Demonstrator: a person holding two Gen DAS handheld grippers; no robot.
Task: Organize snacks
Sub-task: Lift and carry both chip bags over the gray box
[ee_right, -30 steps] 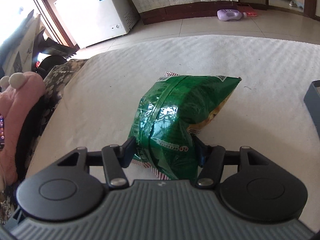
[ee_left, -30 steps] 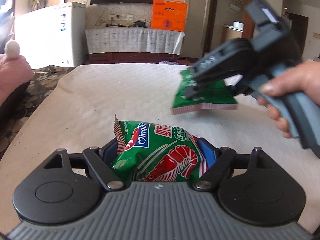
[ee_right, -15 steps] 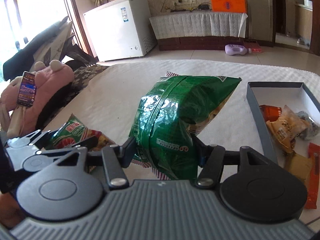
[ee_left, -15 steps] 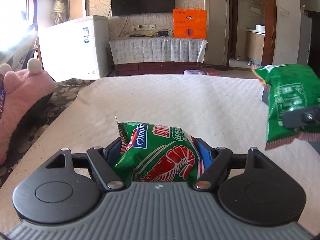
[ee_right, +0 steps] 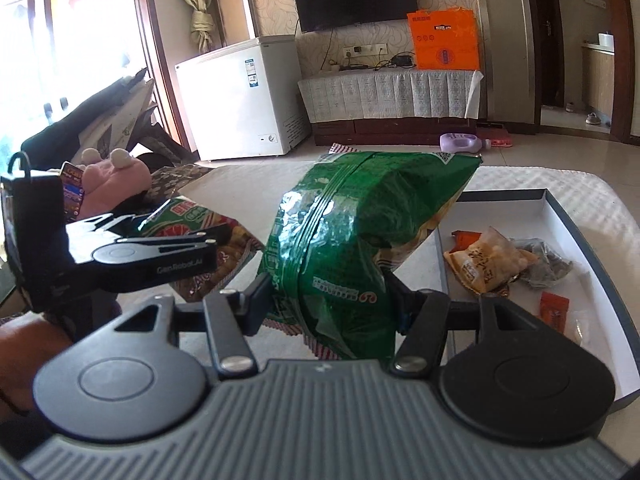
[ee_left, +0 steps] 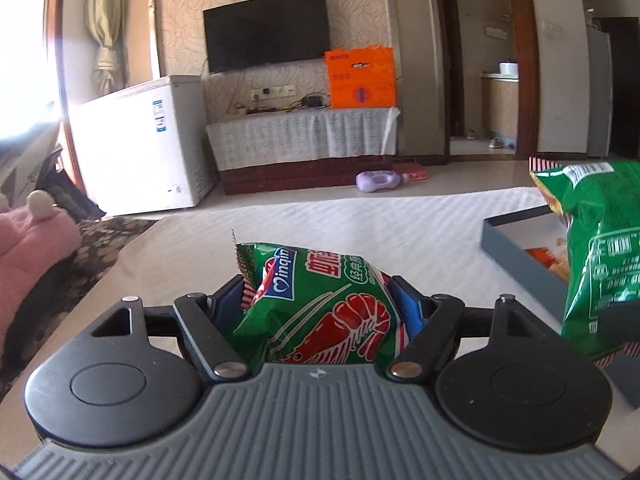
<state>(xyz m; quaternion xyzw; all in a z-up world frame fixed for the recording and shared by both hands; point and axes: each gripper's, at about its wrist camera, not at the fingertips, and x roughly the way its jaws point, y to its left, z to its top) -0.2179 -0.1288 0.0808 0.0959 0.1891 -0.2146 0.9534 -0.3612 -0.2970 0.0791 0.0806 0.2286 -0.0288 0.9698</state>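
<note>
Now, here is each thing in turn.

Left gripper (ee_left: 320, 300): its 2 fingers squeeze the shrimp snack bag (ee_left: 320, 304) from both sides. The bag is puffy, so the fingers sit fairly wide apart. It is up in the air over the white table cover (ee_left: 360, 224).

Right gripper (ee_right: 326, 300): its 2 fingers squeeze the big green bag (ee_right: 352, 240) near its bottom end. The bag sticks up and leans to the right, with its top corner over the near left edge of the box (ee_right: 588, 224).

Only in the right view: the inside of the box. It has a white floor and dark walls. In it lie a yellow snack pack (ee_right: 486, 264), a grey wrapper (ee_right: 548, 264) touching it, and an orange packet (ee_right: 554, 308) closer to the camera. This view also shows the left gripper from the side, and a bit of the person's arm (ee_right: 28, 352) at the left edge.

Only in the left view: the red shrimp picture on the front of the shrimp snack bag. The box shows just 1 corner here, partly behind the big green bag at the right edge.

Both views: a TV (ee_left: 266, 30), a white freezer (ee_left: 148, 144), an orange bag (ee_left: 360, 78) and a purple bottle (ee_left: 380, 180) on the floor.

Changed from 1 second ago: then the right view showed no box, only bare table. Both views now face more toward the TV wall. Both bags stay gripped.
</note>
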